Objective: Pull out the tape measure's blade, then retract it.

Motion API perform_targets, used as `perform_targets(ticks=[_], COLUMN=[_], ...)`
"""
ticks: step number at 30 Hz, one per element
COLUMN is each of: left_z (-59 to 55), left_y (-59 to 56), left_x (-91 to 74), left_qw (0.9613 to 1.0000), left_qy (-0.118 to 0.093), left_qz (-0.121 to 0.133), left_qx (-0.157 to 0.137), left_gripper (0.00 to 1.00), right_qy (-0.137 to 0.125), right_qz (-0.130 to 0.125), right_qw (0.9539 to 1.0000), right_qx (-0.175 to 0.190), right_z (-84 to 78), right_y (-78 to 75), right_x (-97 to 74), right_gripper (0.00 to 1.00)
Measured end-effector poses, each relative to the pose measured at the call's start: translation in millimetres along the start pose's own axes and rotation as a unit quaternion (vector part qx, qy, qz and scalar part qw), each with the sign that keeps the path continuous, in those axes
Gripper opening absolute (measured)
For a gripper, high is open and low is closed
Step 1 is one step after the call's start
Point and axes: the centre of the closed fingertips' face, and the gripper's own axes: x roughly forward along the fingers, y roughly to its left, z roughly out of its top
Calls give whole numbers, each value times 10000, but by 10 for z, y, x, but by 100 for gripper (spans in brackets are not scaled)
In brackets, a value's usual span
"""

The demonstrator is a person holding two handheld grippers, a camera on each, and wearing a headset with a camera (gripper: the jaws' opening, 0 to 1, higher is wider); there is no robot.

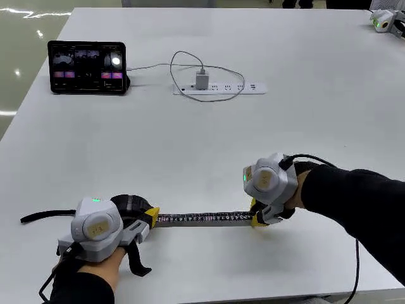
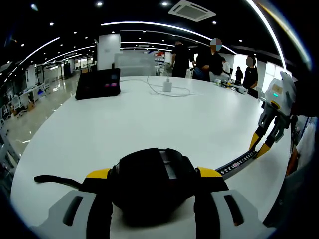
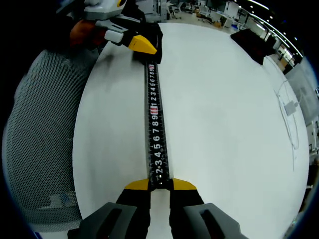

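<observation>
we clamp the black tape measure case (image 1: 130, 204) in our left gripper (image 2: 154, 173), well nearer us than the power strip (image 1: 228, 88); our right gripper (image 3: 160, 184) pinches the tip of the drawn-out blade (image 3: 153, 119), also nearer than that strip.

The middle of the table (image 1: 272, 126) is left open; the far side is taken by a tablet (image 1: 87, 67) and power strip (image 1: 221, 88), the near side crossed by the blade (image 1: 202, 219).

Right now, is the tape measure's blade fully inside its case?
No: the blade lies pulled out along the table from the case to the right gripper, shut on its end.
</observation>
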Motion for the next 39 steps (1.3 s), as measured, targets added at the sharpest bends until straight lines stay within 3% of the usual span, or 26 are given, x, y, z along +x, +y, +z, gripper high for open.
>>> perform_targets(ticks=[14, 39], left_z=[-2, -5], left_y=[1, -2], left_x=[1, -3], left_qw=[10000, 10000], left_qy=[-2, -4], left_qz=[-7, -29], left_qx=[29, 27], left_gripper=[61, 61], right_qy=[-140, -96], right_qz=[79, 81], right_qw=[9997, 9998], right_qx=[179, 185], right_z=[87, 220], right_y=[3, 23], right_x=[7, 53], right_gripper=[10, 10])
